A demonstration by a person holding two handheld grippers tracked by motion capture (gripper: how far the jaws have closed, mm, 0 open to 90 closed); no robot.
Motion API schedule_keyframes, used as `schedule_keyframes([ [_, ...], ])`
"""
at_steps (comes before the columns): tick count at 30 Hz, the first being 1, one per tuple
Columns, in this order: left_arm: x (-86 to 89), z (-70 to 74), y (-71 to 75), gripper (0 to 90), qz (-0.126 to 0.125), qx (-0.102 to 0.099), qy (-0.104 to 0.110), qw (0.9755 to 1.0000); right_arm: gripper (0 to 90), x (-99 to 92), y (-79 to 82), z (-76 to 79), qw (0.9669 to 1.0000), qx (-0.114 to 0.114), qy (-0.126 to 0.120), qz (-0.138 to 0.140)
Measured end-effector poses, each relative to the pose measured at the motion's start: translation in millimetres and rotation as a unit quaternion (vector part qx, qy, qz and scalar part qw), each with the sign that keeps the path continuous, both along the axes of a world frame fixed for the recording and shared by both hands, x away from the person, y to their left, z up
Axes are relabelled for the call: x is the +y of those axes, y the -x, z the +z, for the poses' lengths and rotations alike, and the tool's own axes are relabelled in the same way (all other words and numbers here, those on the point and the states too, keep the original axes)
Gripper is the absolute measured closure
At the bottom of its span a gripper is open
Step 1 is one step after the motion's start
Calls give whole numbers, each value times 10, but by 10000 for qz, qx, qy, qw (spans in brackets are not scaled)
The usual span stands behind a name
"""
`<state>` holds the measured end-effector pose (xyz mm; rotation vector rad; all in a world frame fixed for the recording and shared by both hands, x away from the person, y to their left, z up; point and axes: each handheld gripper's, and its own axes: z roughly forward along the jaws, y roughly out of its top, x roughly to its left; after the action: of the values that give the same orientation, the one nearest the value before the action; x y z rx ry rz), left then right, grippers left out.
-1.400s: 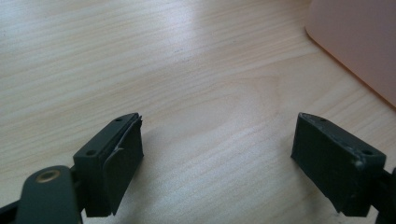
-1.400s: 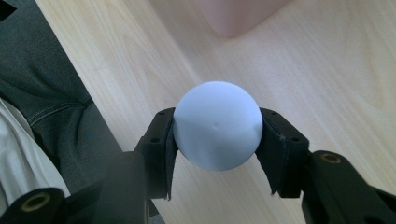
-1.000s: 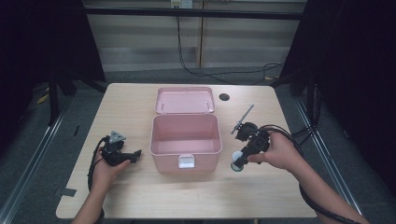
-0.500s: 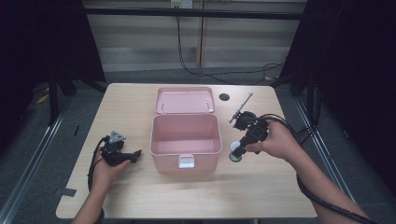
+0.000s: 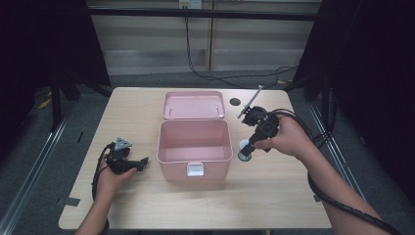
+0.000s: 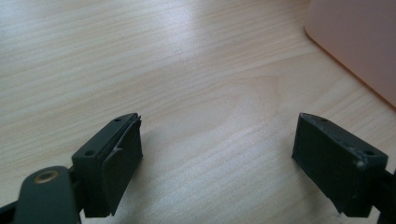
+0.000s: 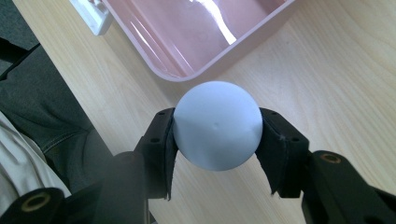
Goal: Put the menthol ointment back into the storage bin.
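A pale blue-white ball sits between the pads of my right gripper, which is shut on it. In the high view that ball hangs just right of the open pink box, held by my right gripper above the table. The box's lid lies folded back behind it, and its inside looks bare. My left gripper rests on the table left of the box, its jaws wide apart. In the left gripper view my left gripper has only bare wood between its pads.
A small dark disc lies on the wooden table behind the box at the right. A white latch sits on the box's front wall. Cables trail from both grippers, and the table's edges drop to dark floor.
My right gripper has lifted the ball off the table and carried it slightly back beside the box's right wall. The left hand and gripper have stayed put.
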<state>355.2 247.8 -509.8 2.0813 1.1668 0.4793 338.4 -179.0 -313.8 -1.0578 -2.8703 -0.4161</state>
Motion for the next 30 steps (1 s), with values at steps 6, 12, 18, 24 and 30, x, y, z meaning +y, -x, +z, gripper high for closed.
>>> schedule_keyframes([
  [6, 0, 0, 0, 153, -1, 1, -1, 10000, 506, -19, -40, 62, 10000, 2, 13, -66],
  [12, 0, 0, 0, 153, 1, 0, 1, 10000, 506, -25, -115, 141, 9999, 21, 61, -158],
  [18, 0, 0, 0, 153, 0, 1, 0, 10000, 506, 5, -180, 177, 9998, 3, 28, -213],
  [24, 0, 0, 0, 152, 0, 1, 0, 10000, 506, 58, -247, 212, 9995, -1, -16, -305],
  [30, 0, 0, 0, 152, -1, 1, 0, 10000, 506, 100, -316, 262, 9993, 7, 89, -356],
])
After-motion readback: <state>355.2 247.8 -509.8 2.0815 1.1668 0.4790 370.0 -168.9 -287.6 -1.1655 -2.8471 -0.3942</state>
